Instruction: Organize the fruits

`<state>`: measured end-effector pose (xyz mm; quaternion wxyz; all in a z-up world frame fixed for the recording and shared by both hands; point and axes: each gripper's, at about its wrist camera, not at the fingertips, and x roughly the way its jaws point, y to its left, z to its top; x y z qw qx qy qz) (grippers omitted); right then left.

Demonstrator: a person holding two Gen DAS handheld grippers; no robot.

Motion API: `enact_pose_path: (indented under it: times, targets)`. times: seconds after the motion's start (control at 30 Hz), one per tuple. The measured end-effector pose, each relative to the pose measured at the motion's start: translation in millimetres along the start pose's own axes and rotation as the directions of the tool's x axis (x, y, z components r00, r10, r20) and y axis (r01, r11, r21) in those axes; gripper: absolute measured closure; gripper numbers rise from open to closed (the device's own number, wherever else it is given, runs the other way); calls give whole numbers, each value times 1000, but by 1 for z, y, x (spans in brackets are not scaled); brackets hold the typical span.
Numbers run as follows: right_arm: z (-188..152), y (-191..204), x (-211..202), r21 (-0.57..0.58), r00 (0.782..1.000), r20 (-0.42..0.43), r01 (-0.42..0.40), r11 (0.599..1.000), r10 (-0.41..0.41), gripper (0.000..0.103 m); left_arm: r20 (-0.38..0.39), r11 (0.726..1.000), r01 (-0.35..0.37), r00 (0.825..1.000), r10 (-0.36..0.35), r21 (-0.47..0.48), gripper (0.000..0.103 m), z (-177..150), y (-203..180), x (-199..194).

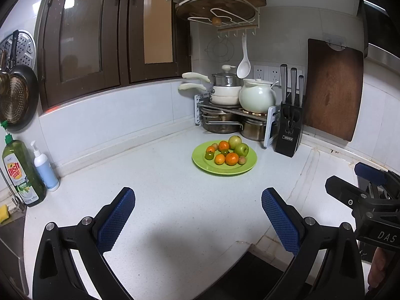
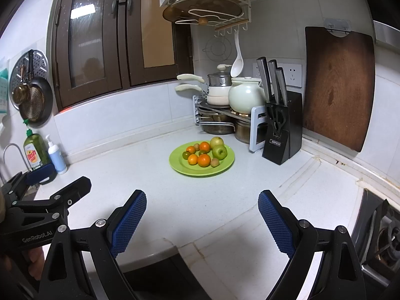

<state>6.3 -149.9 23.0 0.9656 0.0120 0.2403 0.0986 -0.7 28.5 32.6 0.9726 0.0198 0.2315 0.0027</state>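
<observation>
Both held wide and empty above the near table edge: left hand-held gripper [image 1: 198, 221], right hand-held gripper [image 2: 202, 222]. Oranges [image 1: 232, 158], green apples [image 1: 241, 149] and smaller fruit heaped on green plate [image 1: 200, 161] near knife block [image 1: 288, 130]. Fits sorting ahead or finished alike.

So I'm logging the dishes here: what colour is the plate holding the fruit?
The plate is lime green, plain with no pattern; the right wrist view shows it best.
</observation>
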Motion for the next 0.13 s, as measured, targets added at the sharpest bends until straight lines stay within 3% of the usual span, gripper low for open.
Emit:
enact_pose_path:
  times: [0.13]
  targets:
    - [0,1,0,-2,1000,-3,-2,1000,2,11,-6,1000,-3,1000,3,-1,0,0,1,2]
